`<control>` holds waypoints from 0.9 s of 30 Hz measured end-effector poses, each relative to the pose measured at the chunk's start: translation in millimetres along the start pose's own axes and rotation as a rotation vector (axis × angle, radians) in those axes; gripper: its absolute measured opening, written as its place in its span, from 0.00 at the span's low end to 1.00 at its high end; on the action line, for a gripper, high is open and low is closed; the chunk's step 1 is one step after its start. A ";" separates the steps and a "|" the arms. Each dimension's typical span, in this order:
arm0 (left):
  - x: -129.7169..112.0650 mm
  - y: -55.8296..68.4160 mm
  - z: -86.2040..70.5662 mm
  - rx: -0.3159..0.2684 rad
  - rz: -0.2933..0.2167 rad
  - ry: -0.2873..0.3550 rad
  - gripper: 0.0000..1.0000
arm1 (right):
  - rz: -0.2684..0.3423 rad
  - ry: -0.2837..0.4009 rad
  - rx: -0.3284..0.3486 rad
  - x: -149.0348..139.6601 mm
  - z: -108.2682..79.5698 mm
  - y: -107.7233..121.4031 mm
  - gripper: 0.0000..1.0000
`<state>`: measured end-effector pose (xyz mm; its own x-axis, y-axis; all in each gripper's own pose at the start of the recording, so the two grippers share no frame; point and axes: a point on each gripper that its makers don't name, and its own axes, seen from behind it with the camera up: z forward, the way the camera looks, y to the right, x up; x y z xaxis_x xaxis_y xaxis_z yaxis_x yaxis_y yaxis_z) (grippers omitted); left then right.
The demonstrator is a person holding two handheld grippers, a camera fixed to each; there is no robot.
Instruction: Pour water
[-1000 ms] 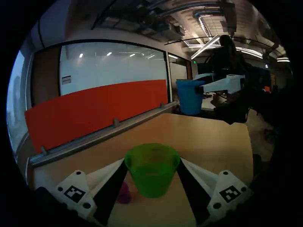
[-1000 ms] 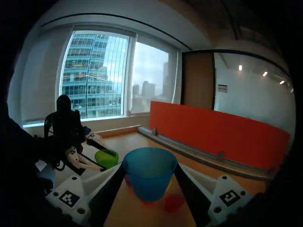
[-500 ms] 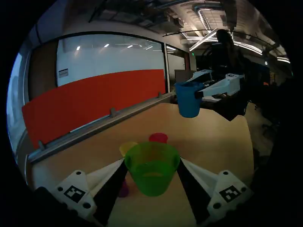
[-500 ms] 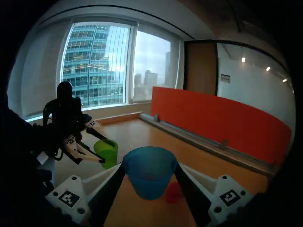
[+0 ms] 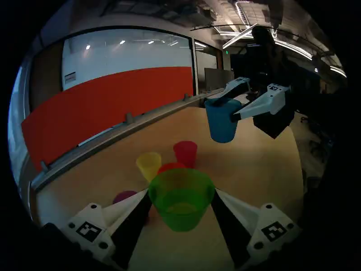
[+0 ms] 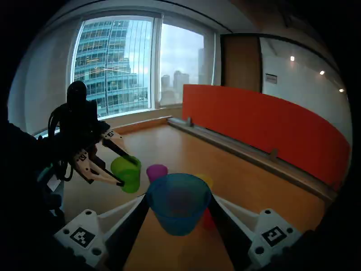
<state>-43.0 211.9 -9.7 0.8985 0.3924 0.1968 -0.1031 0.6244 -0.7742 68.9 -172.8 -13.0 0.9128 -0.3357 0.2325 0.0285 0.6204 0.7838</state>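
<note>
— What has the left gripper (image 5: 180,195) got?
— A green cup (image 5: 181,212), upright; both fingers press its sides, the jaws closed to the cup's width; it is held out over the table (image 5: 261,167).
— And the right gripper (image 6: 178,197)?
— The same grip on a blue cup (image 6: 178,217), a finger on each side; in the left gripper view that cup hangs upright in the air, beyond the small cups.
— Which small cups?
— A yellow cup (image 5: 149,165), a red cup (image 5: 185,152) and a purple cup (image 5: 124,196), close together on the table; whether any cup holds water I cannot tell.
</note>
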 end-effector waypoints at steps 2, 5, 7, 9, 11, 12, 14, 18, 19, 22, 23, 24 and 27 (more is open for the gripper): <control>-6.4 0.9 2.5 -0.005 0.004 -0.021 0.87 | 0.001 -0.015 0.001 -6.9 2.3 0.6 0.94; -15.5 2.5 6.0 -0.015 0.012 -0.049 0.87 | 0.003 -0.039 0.001 -18.3 6.6 1.1 0.93; -20.7 3.4 8.1 -0.020 0.019 -0.066 0.87 | 0.003 -0.054 0.002 -25.9 9.5 0.8 0.93; -25.8 4.2 10.3 -0.025 0.027 -0.082 0.87 | 0.002 -0.071 0.003 -33.9 12.5 0.2 0.93; -29.7 5.0 12.3 -0.030 0.031 -0.095 0.87 | 0.001 -0.087 0.003 -41.3 15.3 0.2 0.93; -31.5 5.3 13.1 -0.032 0.032 -0.100 0.87 | 0.000 -0.094 0.003 -44.6 16.6 0.0 0.93; -35.1 6.5 14.6 -0.037 0.029 -0.110 0.87 | 0.000 -0.107 0.004 -50.9 19.0 -0.7 0.93; -42.7 9.2 17.1 -0.050 0.023 -0.131 0.87 | -0.001 -0.132 0.010 -62.1 22.8 -3.1 0.93; -44.7 9.4 17.8 -0.052 0.023 -0.135 0.87 | -0.002 -0.138 0.011 -64.7 23.5 -3.7 0.93; -50.9 9.9 20.1 -0.058 0.021 -0.150 0.87 | -0.005 -0.156 0.015 -72.3 25.4 -5.6 0.93; -53.1 10.1 21.0 -0.060 0.021 -0.154 0.87 | -0.005 -0.161 0.017 -74.7 26.0 -6.5 0.93; -54.9 10.2 21.8 -0.061 0.021 -0.158 0.87 | -0.004 -0.166 0.019 -76.8 26.5 -7.2 0.93; -59.6 10.4 23.8 -0.067 0.020 -0.169 0.87 | 0.000 -0.179 0.026 -82.7 27.9 -9.9 0.93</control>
<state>-107.8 211.1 -15.2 0.8117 0.5155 0.2748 -0.0866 0.5714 -0.8161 -18.2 -171.0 -23.9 0.8255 -0.4583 0.3293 0.0161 0.6024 0.7980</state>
